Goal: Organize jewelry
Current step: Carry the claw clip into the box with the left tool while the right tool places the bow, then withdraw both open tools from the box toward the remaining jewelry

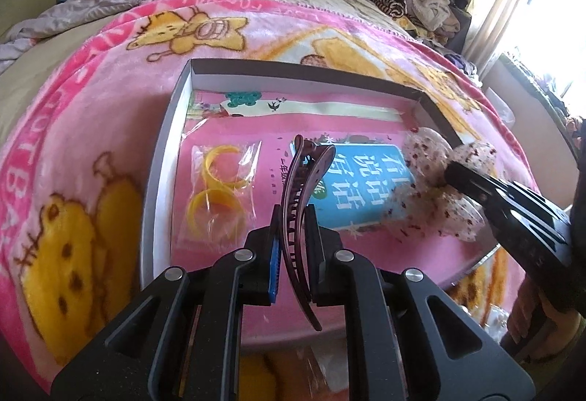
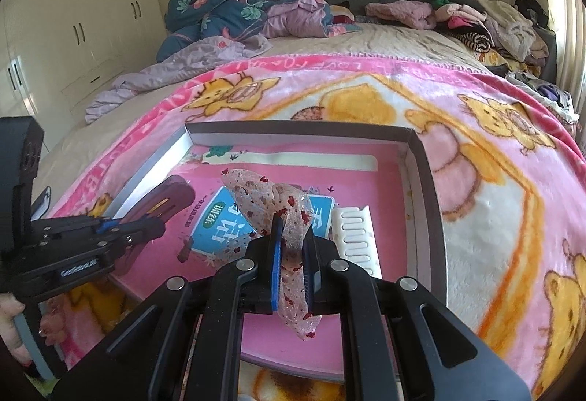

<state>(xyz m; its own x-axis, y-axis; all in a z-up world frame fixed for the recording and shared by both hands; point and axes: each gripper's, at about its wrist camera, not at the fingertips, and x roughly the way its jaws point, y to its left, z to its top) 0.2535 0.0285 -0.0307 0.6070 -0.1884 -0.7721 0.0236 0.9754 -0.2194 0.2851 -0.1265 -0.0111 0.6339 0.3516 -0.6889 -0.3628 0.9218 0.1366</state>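
Note:
My left gripper (image 1: 293, 218) is shut on a dark red-brown banana hair clip (image 1: 306, 181), held upright over the shallow box (image 1: 161, 159). My right gripper (image 2: 293, 236) is shut on a sheer speckled hair bow (image 2: 269, 194), held above the box floor; the bow also shows in the left wrist view (image 1: 432, 152). A clear bag of yellow rings (image 1: 216, 188) lies in the box's left part. A white comb clip (image 2: 355, 236) lies in the box by the right wall. The left gripper also shows in the right wrist view (image 2: 146, 221).
The box sits on a pink cartoon blanket (image 2: 494, 218) on a bed. A pink book with a blue label (image 1: 362, 181) lines the box floor. Piled clothes (image 2: 487, 23) and bedding (image 2: 219, 13) lie at the bed's far end. Wardrobes (image 2: 73, 16) stand left.

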